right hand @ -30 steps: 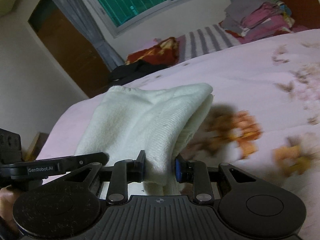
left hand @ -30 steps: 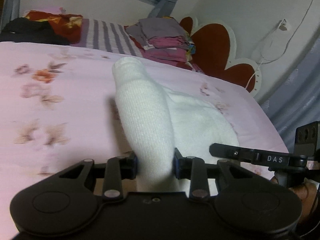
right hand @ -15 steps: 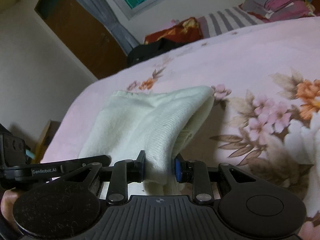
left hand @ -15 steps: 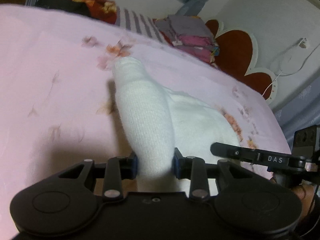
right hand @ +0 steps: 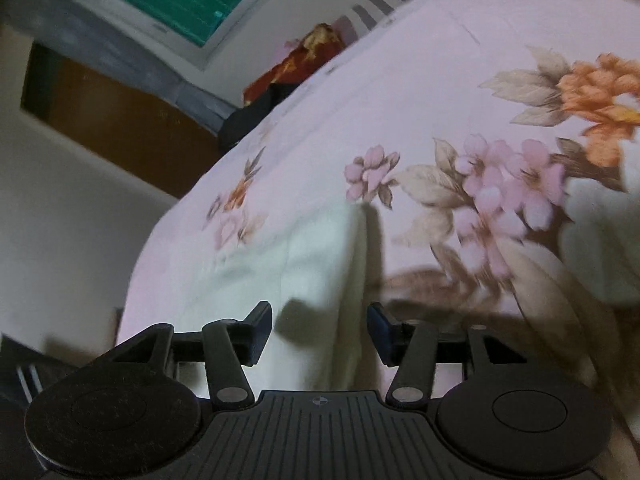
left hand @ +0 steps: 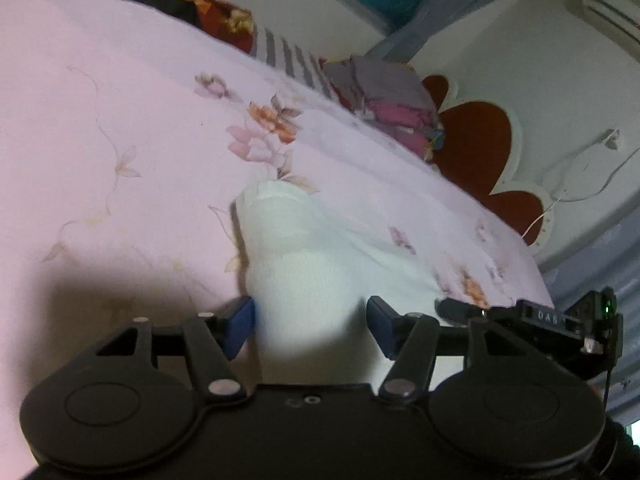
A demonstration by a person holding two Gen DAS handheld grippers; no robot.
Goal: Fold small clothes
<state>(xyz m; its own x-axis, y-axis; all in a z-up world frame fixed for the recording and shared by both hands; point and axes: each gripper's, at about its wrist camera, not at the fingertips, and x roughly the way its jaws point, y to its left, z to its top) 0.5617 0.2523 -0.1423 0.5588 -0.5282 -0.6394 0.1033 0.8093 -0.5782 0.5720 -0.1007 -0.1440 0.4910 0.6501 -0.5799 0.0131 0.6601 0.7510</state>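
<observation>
A white knit garment (left hand: pixel 304 264) is laid on the pink floral bed (left hand: pixel 120 120), folded over with a rounded end raised, its near edge lying low and crumpled.

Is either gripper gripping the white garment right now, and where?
Neither. Both sets of jaws are opening around the white garment, its edge folds between them but unclamped, on the bed.

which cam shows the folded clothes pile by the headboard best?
Left wrist: the folded clothes pile is whole, beside the red headboard. Right wrist catches at most a blurred sliver at the top edge.
</observation>
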